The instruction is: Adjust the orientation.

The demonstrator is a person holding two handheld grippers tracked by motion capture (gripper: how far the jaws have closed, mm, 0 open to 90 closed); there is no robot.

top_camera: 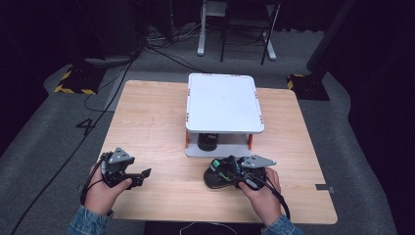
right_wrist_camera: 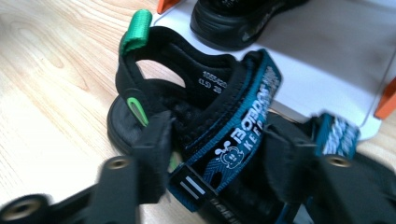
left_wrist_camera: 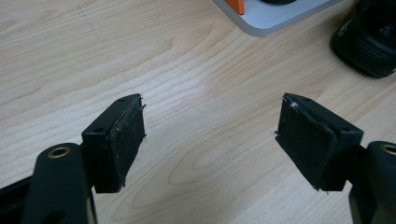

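The right claw [top_camera: 226, 172] is sitting low on the table [top_camera: 156, 122], its jaws straddling a black sandal [top_camera: 218, 175] from either side. In the right gripper view the sandal [right_wrist_camera: 196, 116] is lying directly ahead of the claw [right_wrist_camera: 219, 158], the teal strap [right_wrist_camera: 243, 135] running between the two pads, a green heel loop [right_wrist_camera: 136, 30] standing up beyond them on the left. The jaws are closing in on the strap and upper; the left pad is lying against the sandal's side, the right one against the strap's far edge, so the claw is gripping the sandal, which is resting on the wood.

Just past the sandal, ahead of the right claw, a white two-level rack [top_camera: 224, 103] is standing on orange posts [top_camera: 186, 139]. A second dark shoe [top_camera: 208, 141] is sitting on its lower shelf, under the top board; in the right gripper view it [right_wrist_camera: 233, 21] is lying just beyond the sandal's heel.

The left claw [top_camera: 142, 177] is hovering over bare wood well to the left of the right one, the person's hand [top_camera: 105, 193] wrapping its body. In the left gripper view its jaws are standing wide apart with nothing between the pads [left_wrist_camera: 126, 140], and the sandal [left_wrist_camera: 369, 42] is lying off to the far right ahead of it, near the rack's corner [left_wrist_camera: 275, 18].
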